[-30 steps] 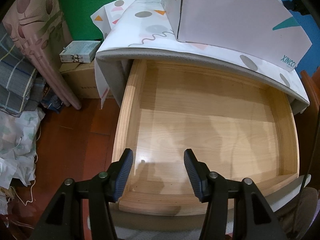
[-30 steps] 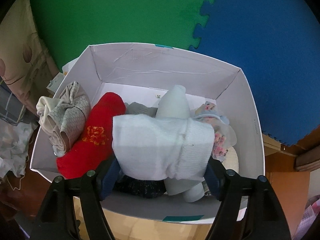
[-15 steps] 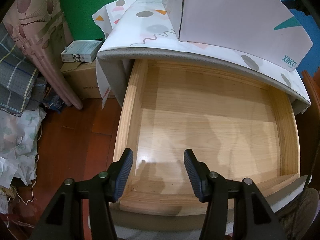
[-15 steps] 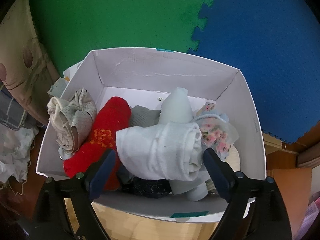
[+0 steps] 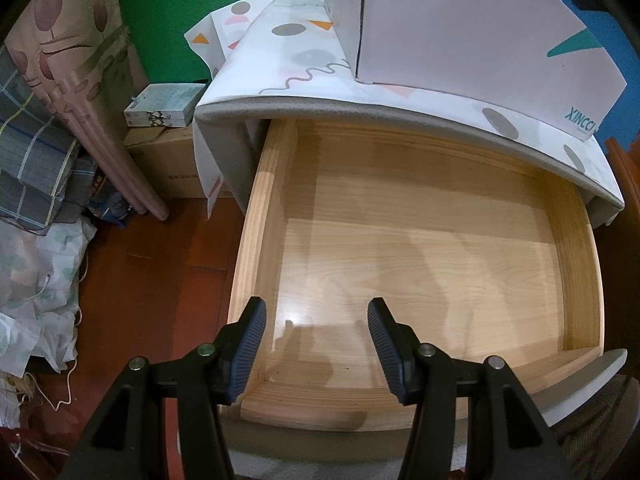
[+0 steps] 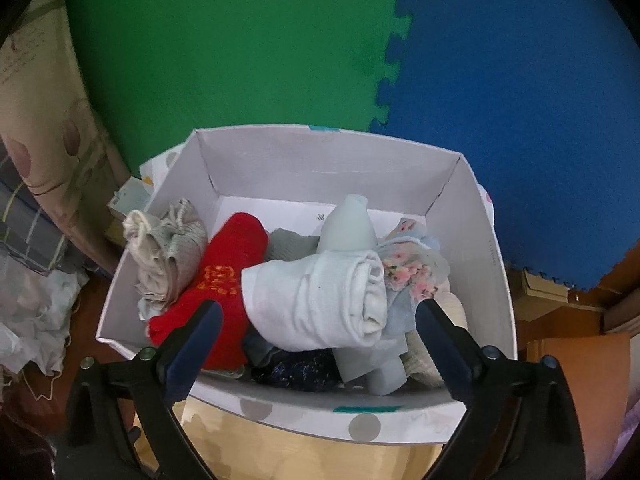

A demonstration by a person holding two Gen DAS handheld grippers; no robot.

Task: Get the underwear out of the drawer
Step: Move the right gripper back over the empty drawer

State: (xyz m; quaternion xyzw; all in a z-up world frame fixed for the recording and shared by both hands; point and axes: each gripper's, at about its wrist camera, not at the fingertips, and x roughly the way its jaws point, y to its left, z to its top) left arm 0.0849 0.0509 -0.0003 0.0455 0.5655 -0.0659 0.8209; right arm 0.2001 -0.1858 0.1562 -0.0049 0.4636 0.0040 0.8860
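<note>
Right tongs spread above box; white roll hides garments beneath.

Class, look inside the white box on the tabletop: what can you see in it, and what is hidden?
The white box holds rolled garments: a white roll on top, a red one, a beige one and a floral piece. The top rolls hide the box's floor.
</note>
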